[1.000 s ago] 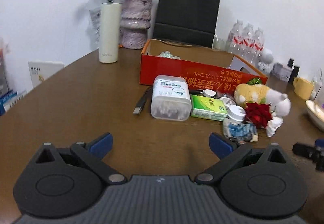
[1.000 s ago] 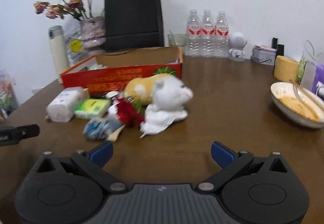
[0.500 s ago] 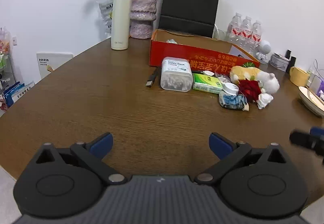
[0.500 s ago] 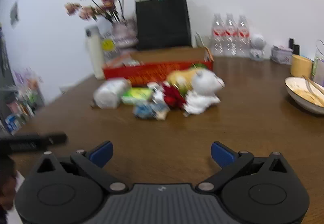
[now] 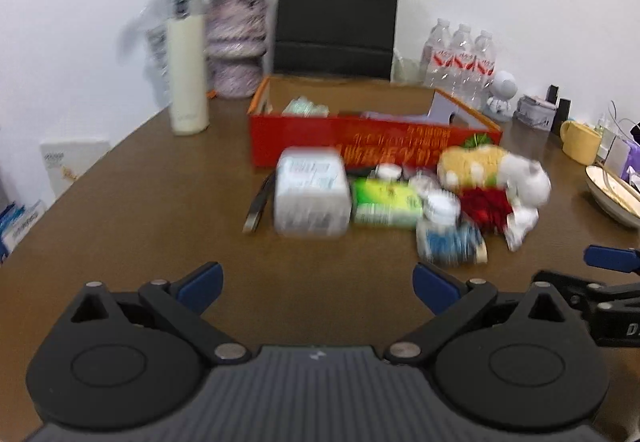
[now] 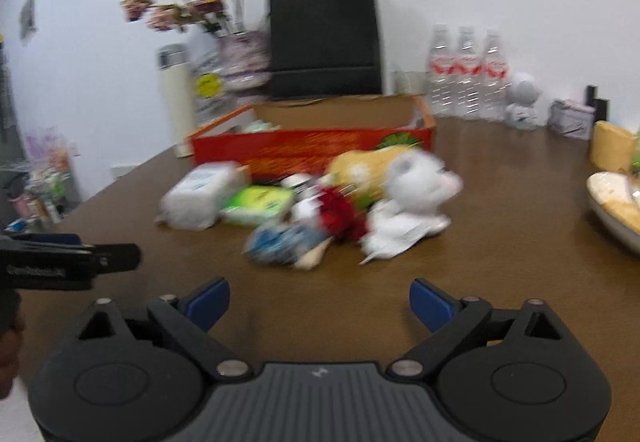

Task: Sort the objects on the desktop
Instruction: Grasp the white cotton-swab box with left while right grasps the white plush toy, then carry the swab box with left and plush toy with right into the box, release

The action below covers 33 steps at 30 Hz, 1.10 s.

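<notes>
Left wrist view: the left gripper (image 5: 316,282) is wide open and holds nothing. The pile sits just in front of the red box (image 5: 360,146), straight ahead. The white tub (image 5: 310,196) is nearest, its long side pointing away. One tub, one green packet (image 5: 386,202), three water bottles (image 5: 462,56).

Right wrist view: the right gripper (image 6: 319,300) is starting to close on nothing. One plush toy (image 6: 404,178) lies ahead, long side across, nearer this hand.

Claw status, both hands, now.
Left claw: open, holding nothing.
Right claw: open but closing, nothing between its fingers.
</notes>
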Each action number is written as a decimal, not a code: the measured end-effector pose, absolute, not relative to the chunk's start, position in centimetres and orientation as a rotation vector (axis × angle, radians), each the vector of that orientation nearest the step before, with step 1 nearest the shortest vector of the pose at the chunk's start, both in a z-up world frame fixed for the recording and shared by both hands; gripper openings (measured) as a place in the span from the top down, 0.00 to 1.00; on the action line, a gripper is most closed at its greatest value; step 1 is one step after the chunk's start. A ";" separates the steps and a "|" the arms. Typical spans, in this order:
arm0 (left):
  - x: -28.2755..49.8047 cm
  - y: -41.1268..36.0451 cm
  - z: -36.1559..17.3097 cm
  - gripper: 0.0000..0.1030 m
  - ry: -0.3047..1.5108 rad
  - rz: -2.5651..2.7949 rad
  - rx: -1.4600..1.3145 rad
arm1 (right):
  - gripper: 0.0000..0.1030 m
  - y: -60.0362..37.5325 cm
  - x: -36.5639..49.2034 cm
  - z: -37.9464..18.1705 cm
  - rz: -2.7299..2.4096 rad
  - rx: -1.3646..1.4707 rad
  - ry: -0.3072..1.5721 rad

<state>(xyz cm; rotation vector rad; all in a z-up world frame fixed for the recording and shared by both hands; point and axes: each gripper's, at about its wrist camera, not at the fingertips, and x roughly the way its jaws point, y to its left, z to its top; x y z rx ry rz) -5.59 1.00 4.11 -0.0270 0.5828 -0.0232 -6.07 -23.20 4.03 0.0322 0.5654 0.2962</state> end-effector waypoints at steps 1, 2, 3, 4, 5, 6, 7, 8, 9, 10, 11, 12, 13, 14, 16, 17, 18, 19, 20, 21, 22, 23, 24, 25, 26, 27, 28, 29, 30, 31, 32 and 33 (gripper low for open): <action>-4.3 0.9 4.1 0.00 0.574 -0.024 -0.012 | 0.07 -23.7 -5.1 4.2 0.288 0.036 0.557; -2.6 0.9 4.0 0.00 0.571 -0.016 0.003 | 0.08 -24.2 -4.0 4.3 0.281 0.035 0.545; -1.0 0.9 3.8 0.00 0.574 -0.012 0.010 | 0.08 -24.6 -2.9 4.4 0.267 0.031 0.532; 0.5 0.9 3.6 0.00 0.582 -0.006 0.014 | 0.08 -25.0 -1.8 4.5 0.246 0.026 0.519; 2.0 0.9 3.4 0.00 0.594 -0.004 0.015 | 0.08 -25.5 -0.5 4.6 0.225 0.027 0.512; 3.3 0.9 3.2 0.00 0.613 0.001 0.015 | 0.08 -25.9 0.7 4.7 0.214 0.038 0.511; 4.1 0.9 3.1 0.00 0.622 0.004 0.010 | 0.10 -26.5 1.9 4.6 0.213 0.059 0.518; 4.8 1.0 3.0 0.02 0.624 -0.008 0.000 | 0.13 -26.9 3.0 4.4 0.223 0.084 0.529; 5.4 1.0 2.9 0.04 0.636 -0.026 -0.009 | 0.15 -27.3 4.0 4.1 0.241 0.108 0.546; 6.1 0.9 2.6 0.08 0.664 -0.041 -0.017 | 0.16 -27.5 5.0 3.8 0.260 0.125 0.576; 6.5 0.9 2.2 0.17 0.685 -0.041 -0.026 | 0.17 -27.6 5.8 3.4 0.276 0.136 0.602; 6.8 0.9 1.8 0.21 0.701 -0.030 -0.037 | 0.18 -27.6 6.5 3.0 0.281 0.145 0.616; 7.0 1.0 1.6 0.23 0.701 -0.022 -0.048 | 0.25 -27.5 6.9 2.8 0.280 0.146 0.621; 7.0 1.2 1.5 0.30 0.693 -0.025 -0.070 | 0.35 -27.2 7.1 2.7 0.284 0.141 0.621; 6.9 1.6 1.6 0.35 0.688 -0.018 -0.103 | 0.44 -26.9 7.2 2.7 0.283 0.134 0.597; 6.9 1.6 1.6 0.36 0.691 -0.020 -0.106 | 0.45 -26.9 7.1 2.9 0.279 0.138 0.586; 6.8 1.5 1.6 0.36 0.692 -0.019 -0.103 | 0.46 -26.9 7.0 3.2 0.274 0.147 0.569; 6.6 1.5 1.8 0.36 0.691 -0.016 -0.097 | 0.47 -27.0 6.7 3.6 0.272 0.152 0.551; 6.2 1.5 2.0 0.36 0.684 -0.012 -0.098 | 0.47 -27.0 6.2 4.3 0.274 0.154 0.521; 5.6 1.5 2.5 0.36 0.672 -0.011 -0.104 | 0.48 -27.0 5.6 5.1 0.275 0.150 0.487; 5.1 1.7 3.1 0.36 0.654 -0.009 -0.111 | 0.48 -27.0 5.0 6.0 0.275 0.138 0.459; 4.3 1.8 3.9 0.36 0.630 -0.009 -0.115 | 0.48 -27.1 4.4 6.9 0.276 0.126 0.434; 3.5 1.9 4.6 0.36 0.609 -0.008 -0.118 | 0.48 -27.1 3.8 7.6 0.276 0.115 0.419; 2.6 2.1 5.2 0.36 0.588 -0.011 -0.120 | 0.48 -27.2 3.1 8.4 0.282 0.099 0.403; 1.7 2.2 5.7 0.36 0.573 -0.018 -0.121 | 0.48 -27.3 2.2 9.1 0.291 0.083 0.393; 0.9 2.2 6.0 0.36 0.573 -0.021 -0.123 | 0.48 -27.5 1.4 9.6 0.295 0.075 0.385; 0.0 2.2 6.1 0.36 0.577 -0.025 -0.124 | 0.48 -27.7 0.3 10.0 0.299 0.064 0.387; -1.0 2.2 6.0 0.36 0.578 -0.033 -0.123 | 0.48 -27.7 -0.6 10.5 0.302 0.056 0.390; -2.0 2.1 5.8 0.36 0.581 -0.039 -0.121 | 0.48 -27.9 -1.8 10.8 0.307 0.044 0.398; -3.1 2.1 5.5 0.36 0.589 -0.044 -0.121 | 0.48 -27.9 -2.8 11.0 0.316 0.027 0.408; -4.1 2.0 5.0 0.36 0.603 -0.044 -0.124 | 0.48 -28.0 -3.9 11.0 0.318 0.010 0.415; -4.8 2.0 4.5 0.36 0.617 -0.044 -0.123 | 0.48 -28.0 -4.9 10.7 0.311 -0.003 0.423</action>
